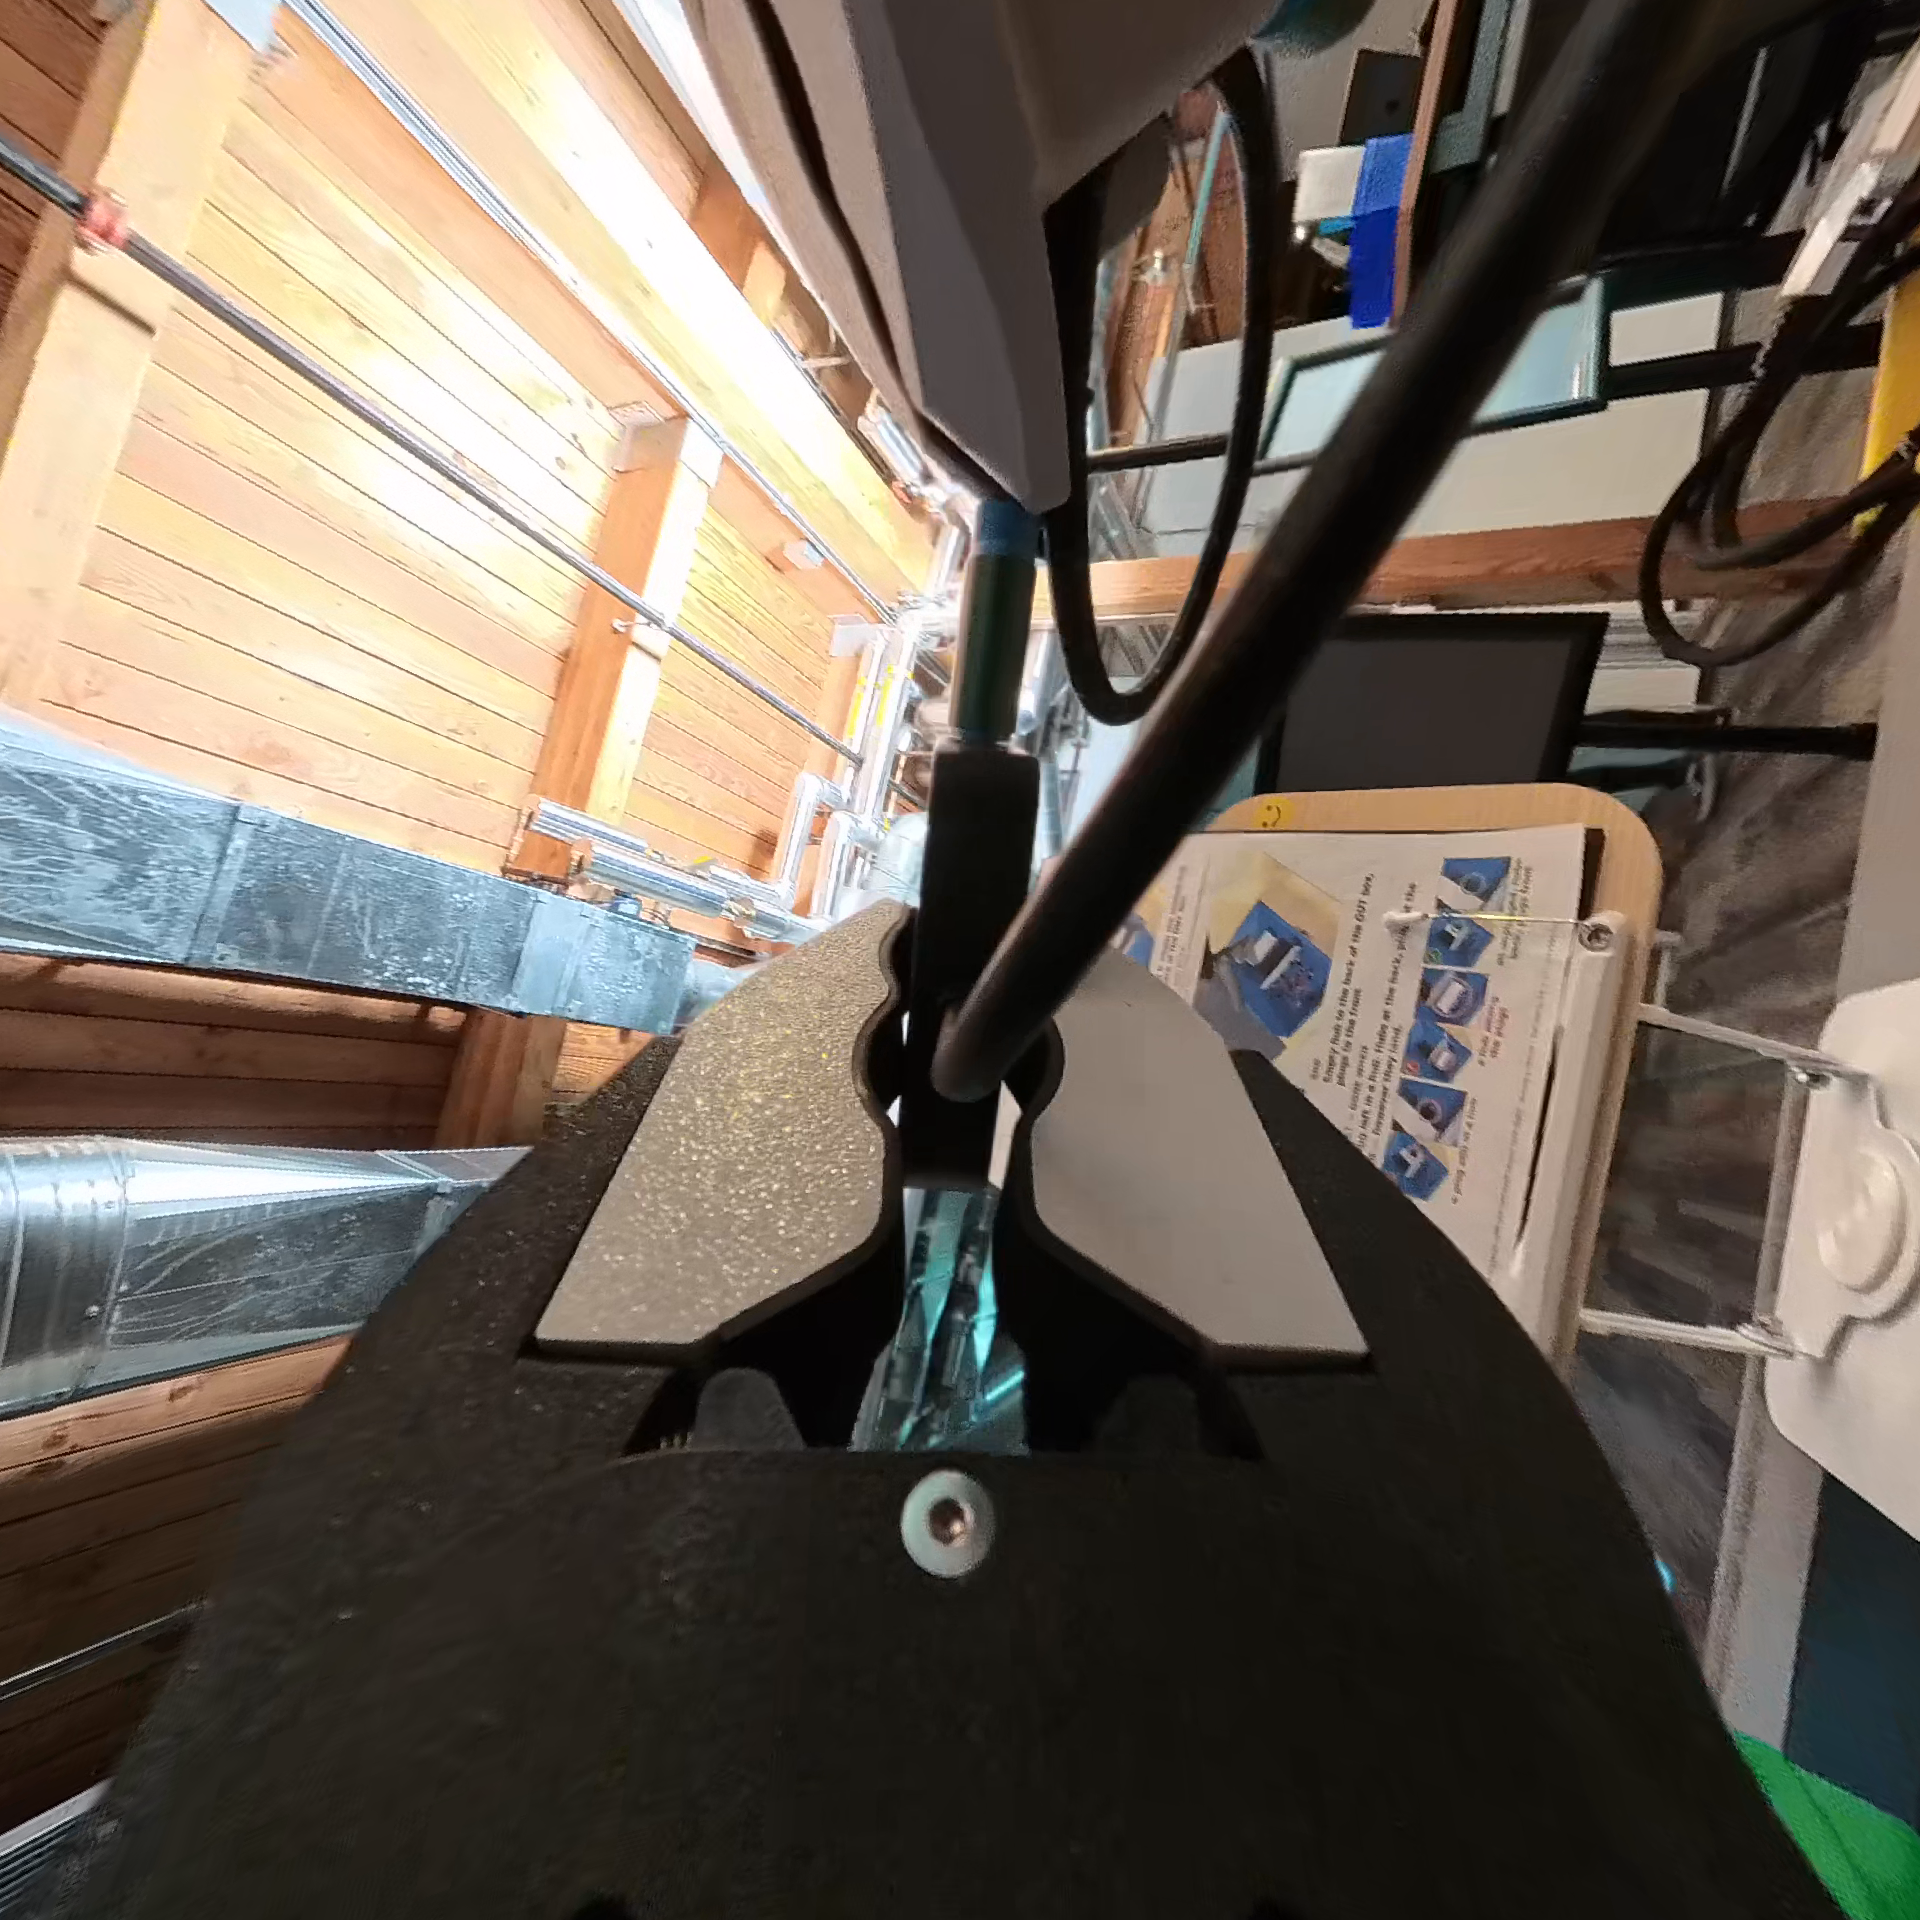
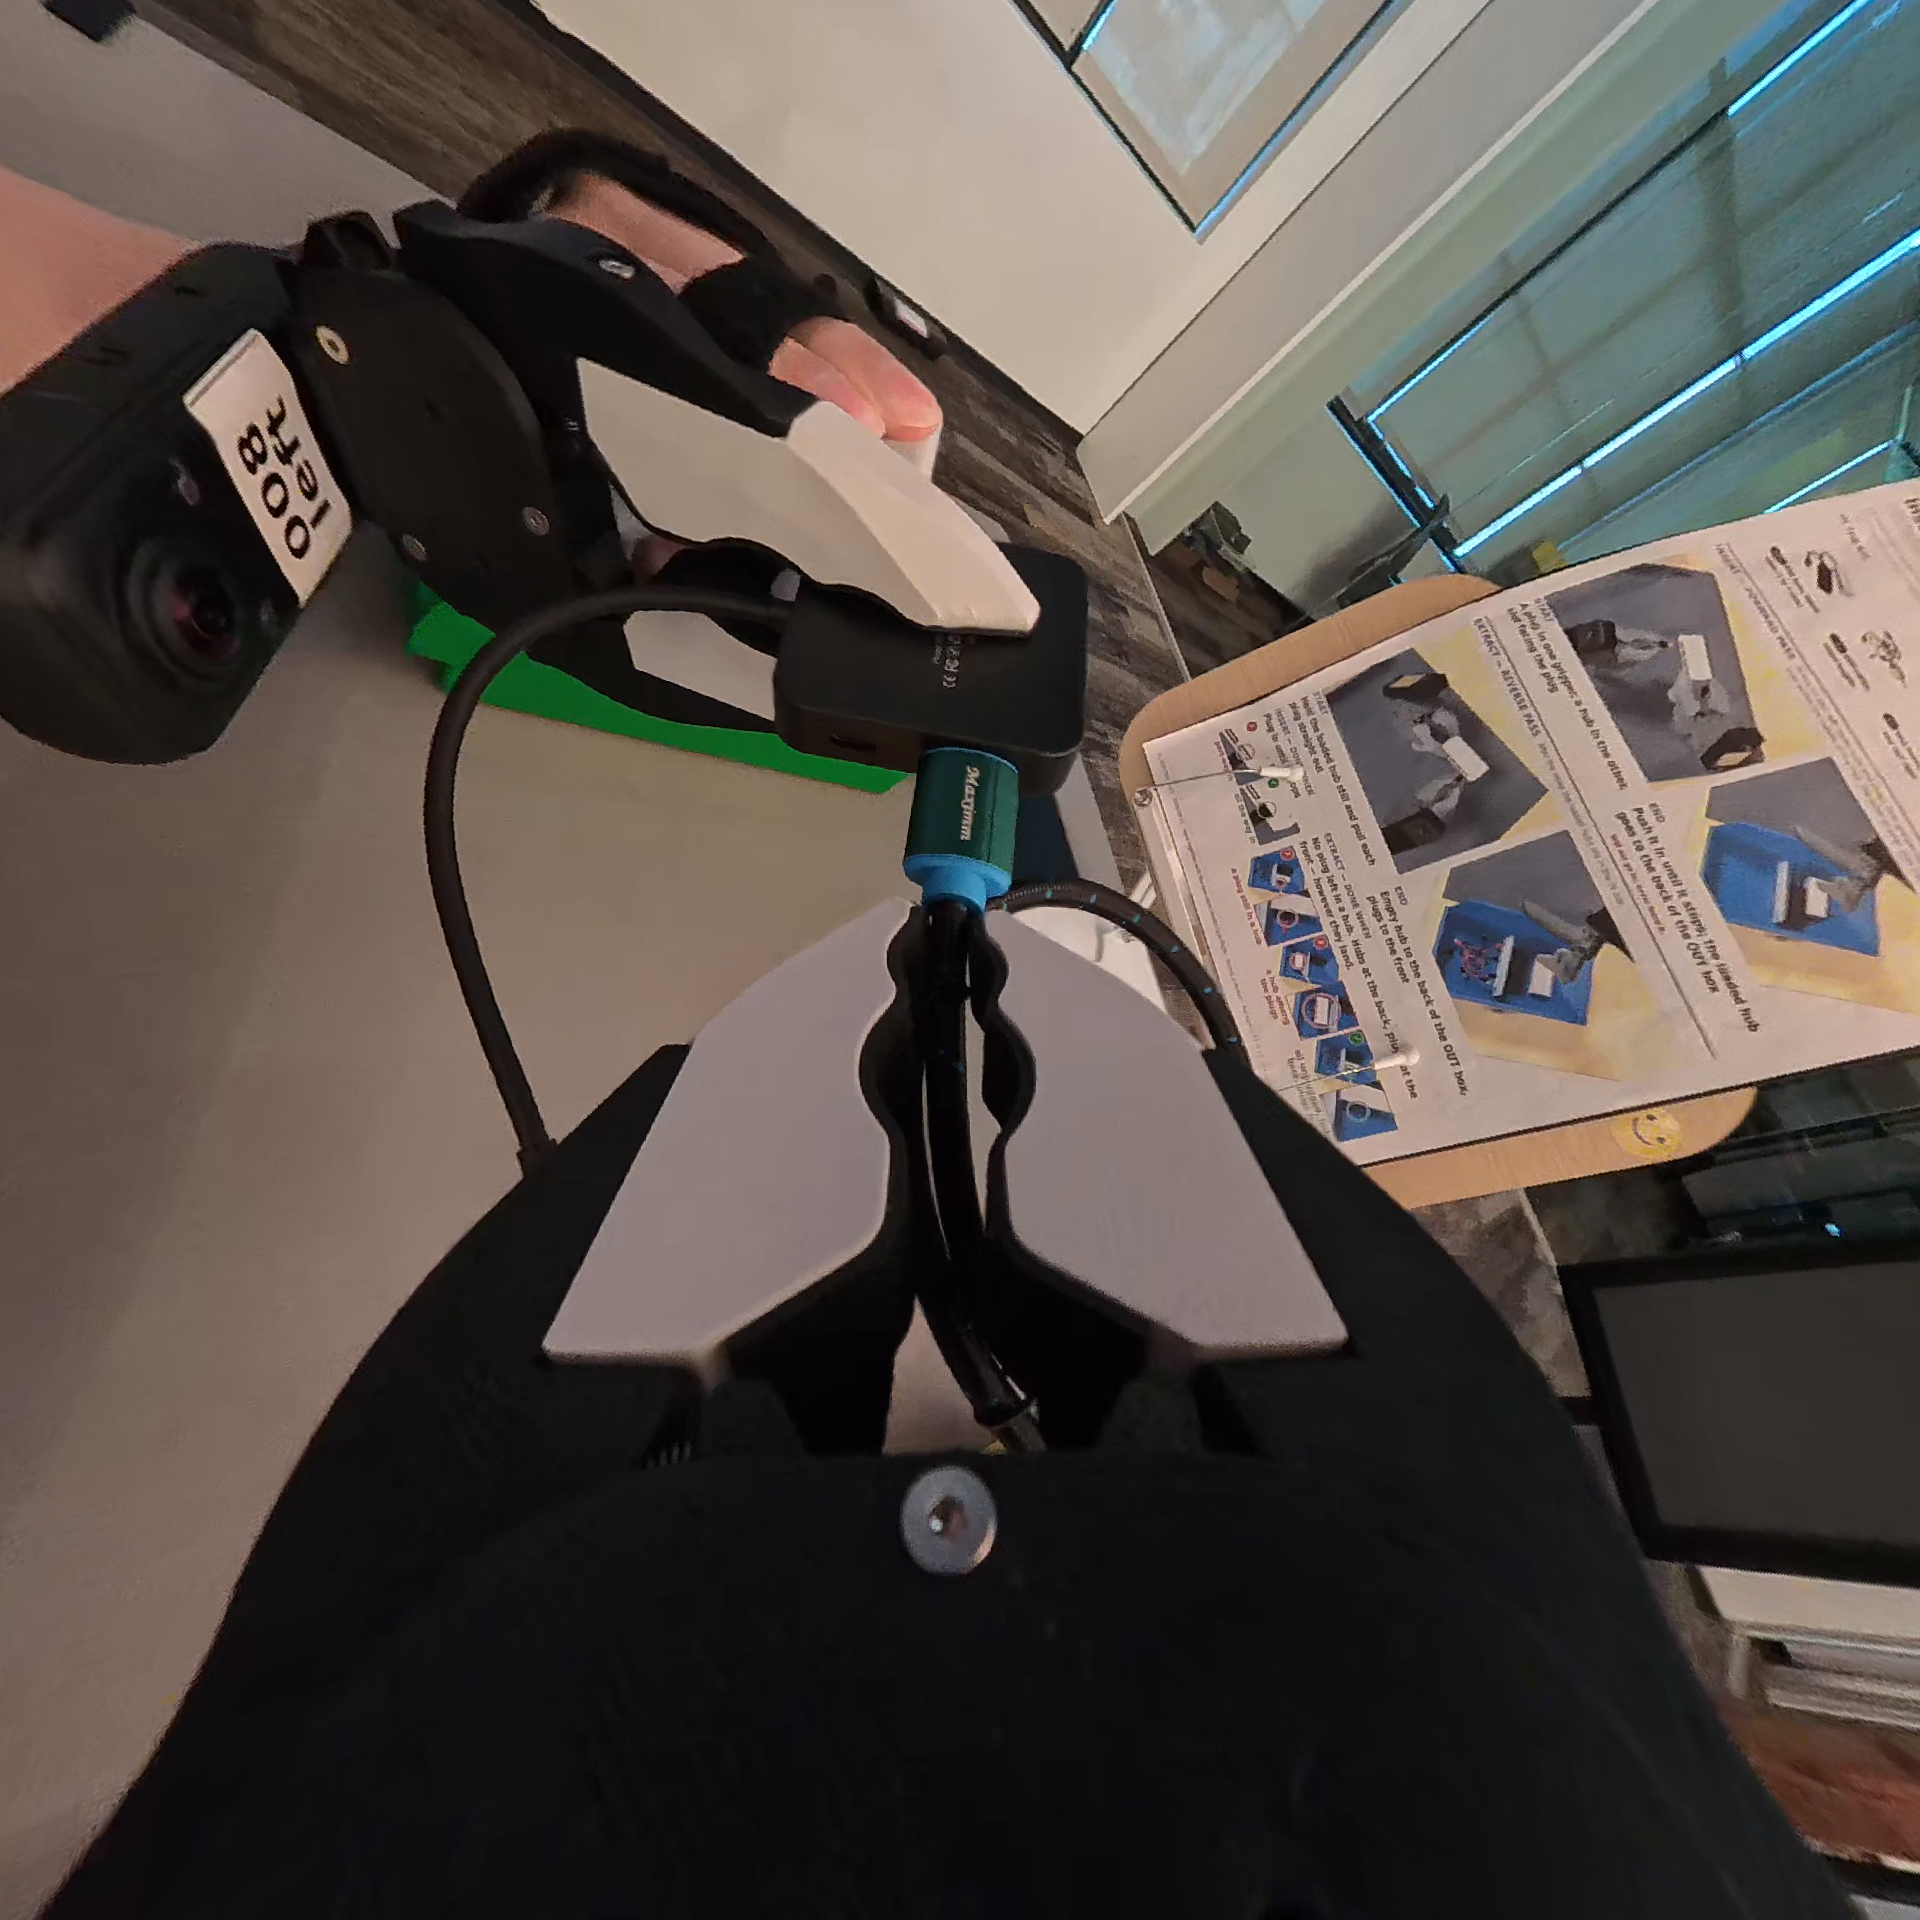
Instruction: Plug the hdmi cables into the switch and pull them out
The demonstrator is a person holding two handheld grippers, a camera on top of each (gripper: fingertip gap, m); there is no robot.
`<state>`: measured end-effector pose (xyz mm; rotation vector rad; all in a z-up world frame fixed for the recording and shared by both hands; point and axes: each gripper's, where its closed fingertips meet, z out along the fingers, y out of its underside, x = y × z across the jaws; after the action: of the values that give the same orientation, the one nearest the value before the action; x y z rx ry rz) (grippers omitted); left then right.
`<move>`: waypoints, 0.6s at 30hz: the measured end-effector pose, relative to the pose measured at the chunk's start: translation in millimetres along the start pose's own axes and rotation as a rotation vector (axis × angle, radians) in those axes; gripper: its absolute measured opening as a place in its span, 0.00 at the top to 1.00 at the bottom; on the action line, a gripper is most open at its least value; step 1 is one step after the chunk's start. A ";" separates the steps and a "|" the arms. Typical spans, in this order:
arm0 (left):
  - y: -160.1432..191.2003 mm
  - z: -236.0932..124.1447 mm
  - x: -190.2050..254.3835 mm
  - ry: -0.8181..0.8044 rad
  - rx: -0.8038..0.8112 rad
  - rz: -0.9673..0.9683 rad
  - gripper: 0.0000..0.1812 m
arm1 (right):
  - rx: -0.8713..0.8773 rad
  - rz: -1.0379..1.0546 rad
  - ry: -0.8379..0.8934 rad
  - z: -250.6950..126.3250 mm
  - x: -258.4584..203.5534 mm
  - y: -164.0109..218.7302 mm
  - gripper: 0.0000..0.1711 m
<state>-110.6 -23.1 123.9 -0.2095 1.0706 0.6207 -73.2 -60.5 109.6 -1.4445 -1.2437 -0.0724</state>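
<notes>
Between the two grippers, the black switch point(image 2: 935, 665) is held above a pale grey table point(image 2: 208, 987). The left gripper point(image 1: 961, 1023) has its tongs pressed together on the switch: in the right wrist view one white finger point(image 2: 831, 520) lies flat across the top face of the box, and the second finger sits under it. In the left wrist view the switch appears edge-on as a thin black slab point(image 1: 971, 935) pinched between the grey pads.

The right gripper point(image 2: 951, 925) has its tongs pinching the braided black cable point(image 2: 951, 1049) just behind the plug. The plug point(image 2: 961, 821), a dark green metal shell with a blue collar, is seated in a port on the near edge of the switch. A loop of the braided cable curves out to the right of the fingers point(image 2: 1174, 961).

A second, smooth black cable point(image 2: 457, 831) leaves the far end of the switch and arcs down to the left, passing behind the right gripper body. In the left wrist view a smooth black cable point(image 1: 1247, 675) crosses in front of the pads.

An illustrated instruction sheet point(image 2: 1558, 831) rests on a wooden board point(image 2: 1195, 686) to the right. A green block point(image 2: 582, 686) lies on the table beyond the switch.
</notes>
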 end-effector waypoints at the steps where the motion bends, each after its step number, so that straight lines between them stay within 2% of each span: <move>1: 2.1 0.9 2.7 0.014 -0.006 -0.010 0.92 | -0.003 -0.013 0.015 1.9 1.7 1.4 0.95; 3: 5.7 2.3 7.1 0.051 -0.020 -0.044 0.92 | -0.003 -0.062 0.051 3.9 3.6 1.0 0.92; 4: 8.3 3.3 10.2 0.080 -0.031 -0.067 0.92 | 0.009 -0.103 0.067 4.7 2.5 -2.1 0.84; 5: 10.5 3.6 11.0 0.092 -0.036 -0.085 0.92 | 0.025 -0.147 0.087 4.9 1.1 -5.9 0.82; 11: 17.1 2.3 6.8 0.071 -0.059 0.004 0.92 | 0.036 -0.357 0.151 11.0 -7.5 -12.2 0.81; 15: 16.3 2.5 4.2 0.065 -0.075 0.052 0.92 | 0.048 -0.348 0.155 7.8 -4.8 -11.7 0.81; 18: 14.3 3.6 9.5 0.105 -0.076 0.014 0.92 | 0.080 -0.324 0.140 9.2 -6.0 -13.9 0.81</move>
<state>-112.8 -6.3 119.2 -0.3033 1.1513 0.6689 -90.7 -60.7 112.1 -1.1388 -1.3389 -0.3336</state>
